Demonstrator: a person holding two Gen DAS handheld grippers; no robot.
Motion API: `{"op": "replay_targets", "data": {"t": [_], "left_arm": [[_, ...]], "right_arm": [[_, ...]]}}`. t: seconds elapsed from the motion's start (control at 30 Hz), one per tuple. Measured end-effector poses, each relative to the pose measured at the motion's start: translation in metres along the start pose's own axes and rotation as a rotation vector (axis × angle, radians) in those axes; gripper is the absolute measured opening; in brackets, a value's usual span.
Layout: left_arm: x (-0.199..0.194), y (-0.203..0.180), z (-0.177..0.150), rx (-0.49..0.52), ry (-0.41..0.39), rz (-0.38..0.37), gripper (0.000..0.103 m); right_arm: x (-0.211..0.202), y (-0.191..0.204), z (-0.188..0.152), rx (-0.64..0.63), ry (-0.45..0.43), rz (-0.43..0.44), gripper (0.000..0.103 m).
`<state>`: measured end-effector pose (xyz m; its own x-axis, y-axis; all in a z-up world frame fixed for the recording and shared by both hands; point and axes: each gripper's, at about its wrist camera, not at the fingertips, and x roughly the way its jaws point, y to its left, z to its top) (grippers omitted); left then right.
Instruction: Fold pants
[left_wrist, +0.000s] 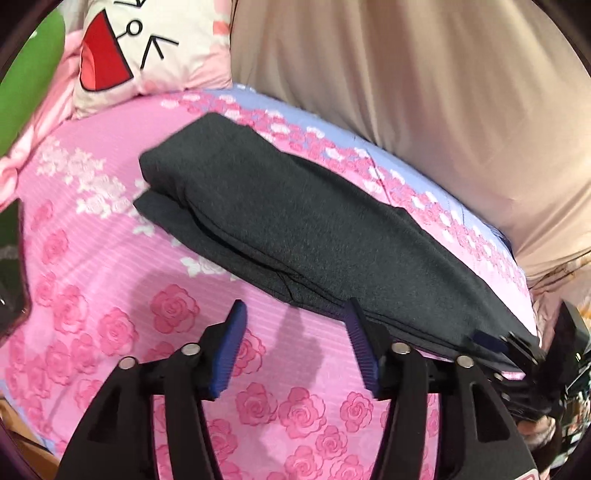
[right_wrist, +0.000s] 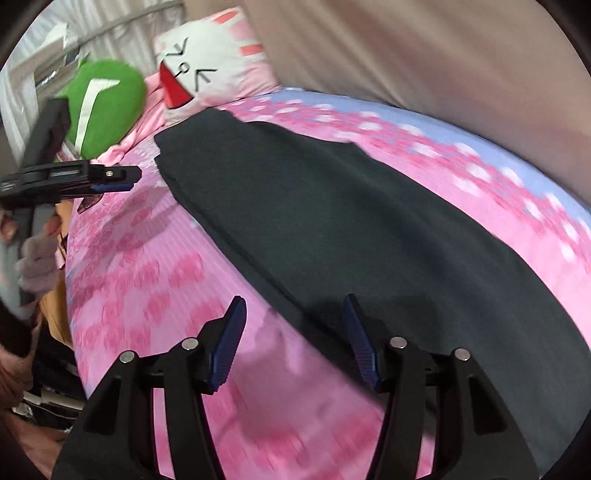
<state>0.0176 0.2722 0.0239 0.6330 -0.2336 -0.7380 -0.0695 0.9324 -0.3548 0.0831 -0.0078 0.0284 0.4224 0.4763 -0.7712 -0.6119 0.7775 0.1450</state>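
One pair of dark pants (left_wrist: 295, 229), folded into a long strip, on one pink rose sheet (left_wrist: 110, 295). Two pillows: one white cat-face pillow (left_wrist: 147, 48), one green (right_wrist: 107, 99). Two grippers, left (left_wrist: 295, 343) and right (right_wrist: 295, 341).

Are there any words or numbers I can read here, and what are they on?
No words or numbers can be read.
Pillow: only a drawn cartoon face, no letters.
Left gripper: a small label on its side, too blurred to read.
Green cushion: a white mark, not a letter I can make out.
Pants and bedsheet: no text.
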Motion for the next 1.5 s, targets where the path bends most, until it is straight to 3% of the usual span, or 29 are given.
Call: {"op": "replay_targets", "data": {"t": [0.03,0.07,0.1,0.13,0.3,0.37,0.47,0.57,0.67,0.7,0.73,0.77,0.8,0.87,1.03,1.07,1.1,1.17,1.27,1.37,1.43,1.5], "left_arm": [[-0.002,0.002,0.001,0.0,-0.008,-0.007,0.058],[-0.003,0.004,0.002,0.0,-0.01,-0.016,0.058],[-0.003,0.006,0.002,-0.004,-0.011,-0.016,0.058],[-0.003,0.01,0.004,-0.014,-0.015,-0.014,0.058],[-0.008,0.029,0.008,-0.028,-0.036,0.008,0.058],[-0.005,0.029,0.012,-0.029,-0.037,-0.003,0.058],[0.006,0.024,0.027,-0.046,-0.04,-0.021,0.058],[0.015,0.015,0.045,-0.053,-0.053,-0.043,0.065],[0.051,0.014,0.07,-0.079,-0.008,-0.027,0.068],[0.064,0.016,0.072,-0.078,0.03,-0.006,0.045],[0.081,0.018,0.071,-0.078,0.095,0.037,0.003],[0.094,0.023,0.067,-0.08,0.154,0.078,0.0],[0.09,0.03,0.062,-0.08,0.109,0.042,0.001],[0.081,0.043,0.054,-0.09,0.114,0.017,0.001],[0.075,0.064,0.043,-0.116,0.105,-0.045,0.004],[0.075,0.064,0.043,-0.117,0.105,-0.048,0.004],[0.075,0.064,0.043,-0.113,0.105,-0.048,0.004],[0.073,0.062,0.042,-0.1,0.103,-0.039,0.004],[0.071,0.06,0.038,-0.087,0.097,-0.031,0.005],[0.07,0.068,0.036,-0.12,0.093,-0.059,0.006],[0.071,0.071,0.036,-0.125,0.088,-0.074,0.006],[0.07,0.07,0.035,-0.128,0.083,-0.075,0.006]], "right_arm": [[0.01,0.002,0.005,0.0,0.008,0.008,0.052],[0.016,0.002,0.007,0.004,0.022,0.024,0.042],[0.026,0.001,0.01,0.006,0.043,0.033,0.018],[0.031,0.001,0.01,0.006,0.058,0.026,0.008],[0.008,0.027,-0.004,-0.066,0.041,0.145,0.0],[0.021,0.035,-0.014,-0.094,0.099,0.129,0.0],[0.01,0.02,-0.01,0.0,0.081,0.156,0.004],[-0.019,0.0,0.008,0.062,-0.021,0.177,0.005],[-0.03,-0.027,0.034,0.109,-0.076,0.078,0.009],[-0.027,-0.034,0.042,0.13,-0.076,0.042,0.011],[-0.023,-0.045,0.049,0.15,-0.071,-0.005,0.013],[-0.019,-0.051,0.055,0.157,-0.065,-0.035,0.025],[-0.014,-0.059,0.059,0.162,-0.063,-0.062,0.041],[0.002,-0.072,0.069,0.164,-0.052,-0.111,0.048],[0.072,-0.084,0.106,0.107,0.021,-0.158,0.048],[0.087,-0.085,0.109,0.106,0.049,-0.146,0.04],[0.096,-0.086,0.11,0.095,0.072,-0.149,0.013],[0.108,-0.085,0.116,0.017,0.063,-0.213,0.002],[0.116,-0.109,0.128,0.079,0.04,-0.233,0.002],[0.107,-0.109,0.134,0.102,-0.009,-0.267,0.002],[0.084,-0.096,0.14,0.123,-0.085,-0.212,0.002],[0.076,-0.078,0.141,0.103,-0.088,-0.095,0.002]]}}
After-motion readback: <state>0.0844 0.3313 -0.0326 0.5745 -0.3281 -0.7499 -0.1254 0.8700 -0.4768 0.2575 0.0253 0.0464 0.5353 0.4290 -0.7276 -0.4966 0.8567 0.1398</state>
